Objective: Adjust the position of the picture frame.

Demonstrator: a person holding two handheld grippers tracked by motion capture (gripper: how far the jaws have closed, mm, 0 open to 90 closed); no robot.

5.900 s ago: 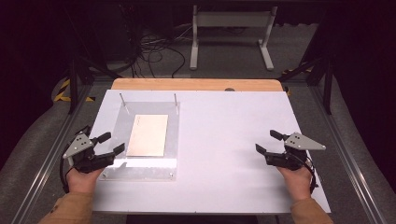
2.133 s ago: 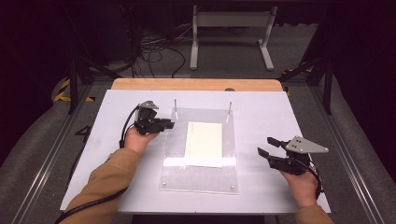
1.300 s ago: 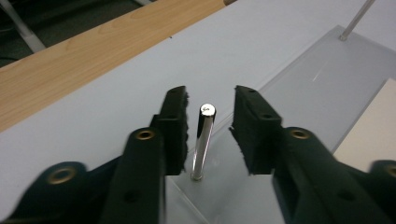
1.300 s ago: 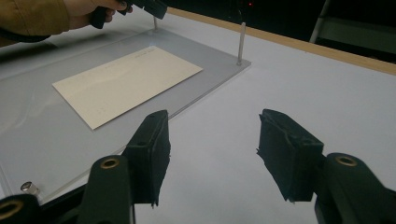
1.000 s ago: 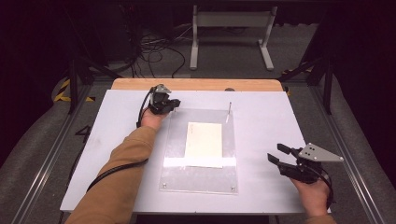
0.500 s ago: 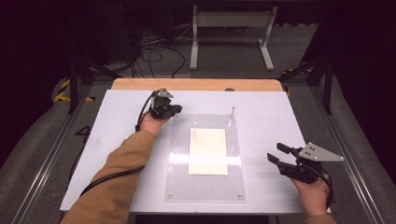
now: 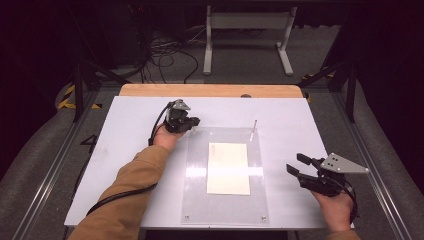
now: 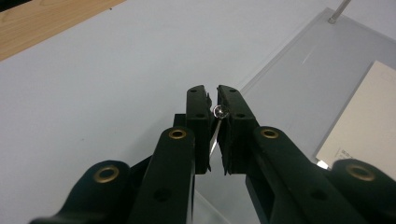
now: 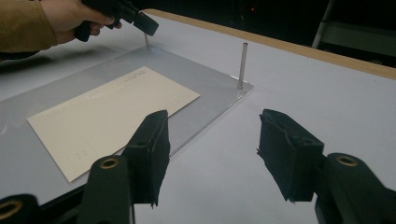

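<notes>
White table [image 7: 125,150]: one plate [image 7: 195,200], two pins [image 7: 254,125], one card [image 7: 228,168].

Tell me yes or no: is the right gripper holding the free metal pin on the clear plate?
No: the right gripper stands open and empty short of the free metal pin, which stands alone on the clear plate.

The table [image 7: 125,150] has a white top. A strip of wood [image 7: 210,90] runs along its far edge. Metal rails [image 7: 47,175] run down both sides. The floor [image 7: 240,70] is grey. Behind the table stands a white frame [image 7: 247,22], with black cables [image 7: 165,52] beside it. The room is dark. Yellow and black tape [image 7: 67,97] sits near the far left corner.
</notes>
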